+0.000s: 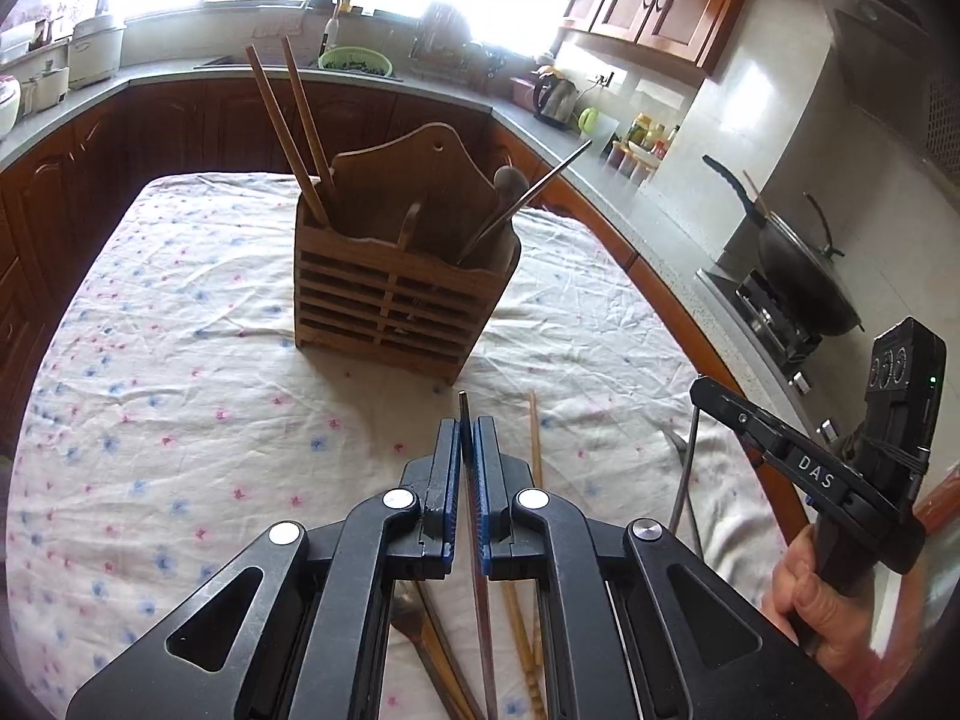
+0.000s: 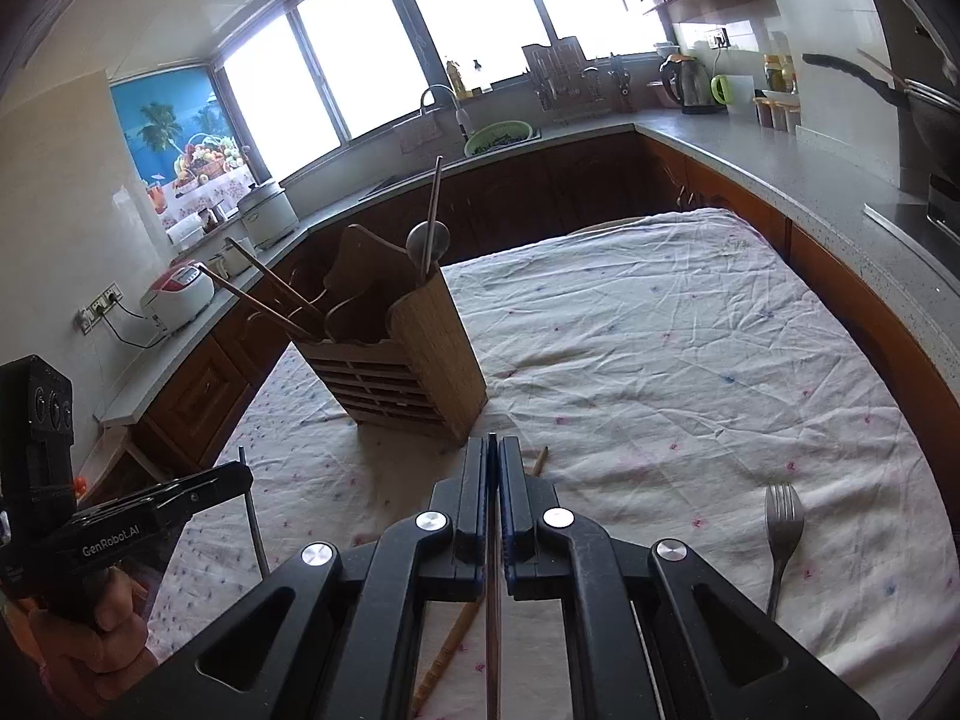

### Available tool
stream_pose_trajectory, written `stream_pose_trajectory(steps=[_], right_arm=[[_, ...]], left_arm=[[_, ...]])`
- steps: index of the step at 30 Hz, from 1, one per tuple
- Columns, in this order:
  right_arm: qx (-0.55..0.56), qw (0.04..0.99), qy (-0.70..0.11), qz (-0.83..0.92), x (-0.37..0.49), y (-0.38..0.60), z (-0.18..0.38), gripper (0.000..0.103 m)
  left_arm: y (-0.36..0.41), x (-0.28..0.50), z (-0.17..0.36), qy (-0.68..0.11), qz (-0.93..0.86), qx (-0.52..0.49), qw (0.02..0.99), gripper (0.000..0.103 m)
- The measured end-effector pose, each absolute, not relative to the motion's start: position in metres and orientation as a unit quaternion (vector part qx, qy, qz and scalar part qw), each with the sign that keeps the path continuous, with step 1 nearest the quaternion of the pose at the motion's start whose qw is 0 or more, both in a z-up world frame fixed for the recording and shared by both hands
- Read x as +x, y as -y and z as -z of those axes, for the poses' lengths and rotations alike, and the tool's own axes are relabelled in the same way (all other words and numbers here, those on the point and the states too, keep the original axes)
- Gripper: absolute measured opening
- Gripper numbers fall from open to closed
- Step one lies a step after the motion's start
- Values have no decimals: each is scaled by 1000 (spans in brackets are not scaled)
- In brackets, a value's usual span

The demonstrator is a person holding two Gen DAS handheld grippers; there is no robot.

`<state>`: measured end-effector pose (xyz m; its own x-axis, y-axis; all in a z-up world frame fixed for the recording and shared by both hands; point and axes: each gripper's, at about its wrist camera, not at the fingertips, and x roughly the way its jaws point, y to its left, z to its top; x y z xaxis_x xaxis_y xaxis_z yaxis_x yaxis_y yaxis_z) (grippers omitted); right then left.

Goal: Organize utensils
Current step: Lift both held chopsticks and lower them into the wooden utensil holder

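Grippers angled down toward holder [image 1: 402, 276]; left gripper [image 1: 467, 438], right gripper [image 2: 493, 450] each clamping chopstick.

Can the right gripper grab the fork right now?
Probably not yet. The right gripper is already shut on a chopstick, so its jaws are full. The fork lies bare on the cloth just to its right, with nothing blocking it.

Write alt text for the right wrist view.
The right gripper is shut on a thin dark chopstick above a floral tablecloth. Ahead stands a slatted wooden utensil holder; a metal fork lies right.
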<state>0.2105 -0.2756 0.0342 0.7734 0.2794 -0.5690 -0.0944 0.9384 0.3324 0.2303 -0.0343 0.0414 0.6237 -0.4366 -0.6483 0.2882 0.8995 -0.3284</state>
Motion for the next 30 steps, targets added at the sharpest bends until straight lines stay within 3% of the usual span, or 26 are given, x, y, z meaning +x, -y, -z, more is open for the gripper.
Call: stream_pose_trajectory(steps=[30], right_arm=[[112, 955, -243, -125, 179, 254, -98, 4]], left_arm=[[-4, 174, -108, -273, 197, -122, 934, 3]])
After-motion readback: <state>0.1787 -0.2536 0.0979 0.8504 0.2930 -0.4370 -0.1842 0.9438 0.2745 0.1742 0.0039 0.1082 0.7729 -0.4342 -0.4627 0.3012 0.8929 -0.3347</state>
